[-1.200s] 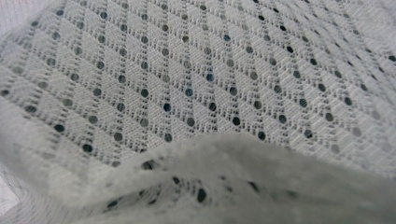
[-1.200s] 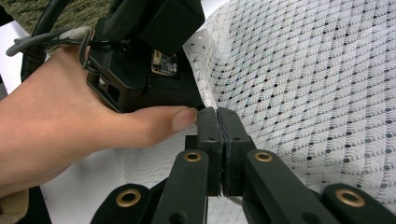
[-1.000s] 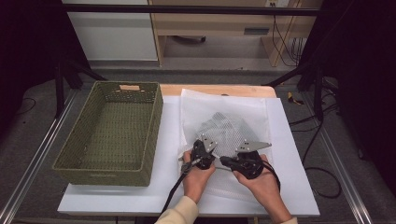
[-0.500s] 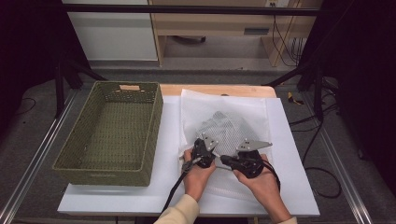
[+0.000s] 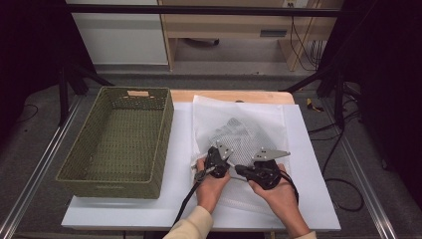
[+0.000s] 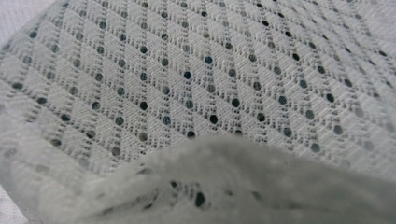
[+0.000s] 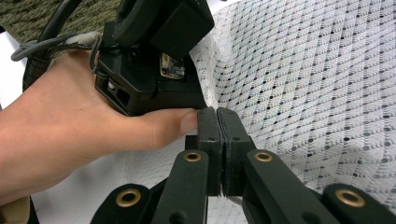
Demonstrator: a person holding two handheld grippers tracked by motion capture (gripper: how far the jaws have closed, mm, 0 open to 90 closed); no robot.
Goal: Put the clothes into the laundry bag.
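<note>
A white mesh bag (image 5: 239, 124) lies flat on the white board (image 5: 308, 149), with something grey showing through it (image 5: 244, 137). Both hands hold grippers at its near edge. My left gripper (image 5: 220, 151) points away from the person into the bag. In the left gripper view a blurred fold of the mesh (image 6: 210, 84) lies over its jaws, hiding them. My right gripper (image 7: 217, 112) (image 5: 240, 172) points toward the left hand. Its jaws are pressed together at the seam of the bag's edge (image 7: 210, 74). The left gripper's black body (image 7: 154, 60) sits just beyond them.
A deep green woven basket (image 5: 164, 139) stands on the left of the board, close beside the bag; its weave appears in the right gripper view (image 7: 28, 14). Black cables trail from both grippers toward the person. A metal frame rail runs along each side.
</note>
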